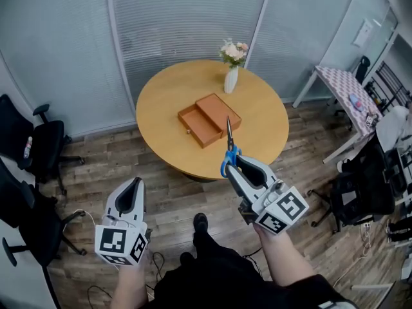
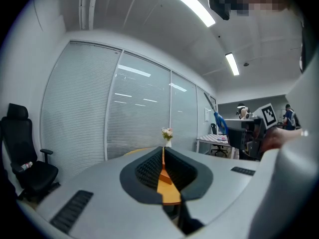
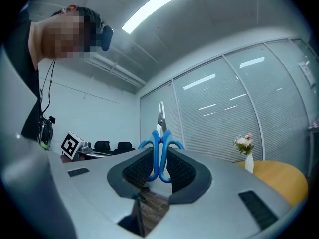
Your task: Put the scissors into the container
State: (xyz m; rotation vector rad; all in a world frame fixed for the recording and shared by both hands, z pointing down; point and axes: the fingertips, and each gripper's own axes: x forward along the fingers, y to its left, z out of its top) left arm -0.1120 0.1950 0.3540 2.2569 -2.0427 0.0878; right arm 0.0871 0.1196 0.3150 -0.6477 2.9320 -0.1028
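Observation:
My right gripper (image 1: 235, 161) is shut on blue-handled scissors (image 1: 228, 148), blades pointing up and away toward the round table. In the right gripper view the scissors (image 3: 160, 142) stand upright between the pads. The container, an orange-brown wooden box with an open drawer (image 1: 207, 119), lies in the middle of the round wooden table (image 1: 264, 127). My left gripper (image 1: 134, 187) hangs low at the left over the floor, jaws together with nothing between them. In the left gripper view the shut gripper (image 2: 163, 159) points toward the table.
A white vase with flowers (image 1: 232, 69) stands behind the box. Black office chairs (image 1: 38, 147) sit at the left. A patterned side table (image 1: 351, 95) and more chairs are at the right. Glass walls with blinds close the back.

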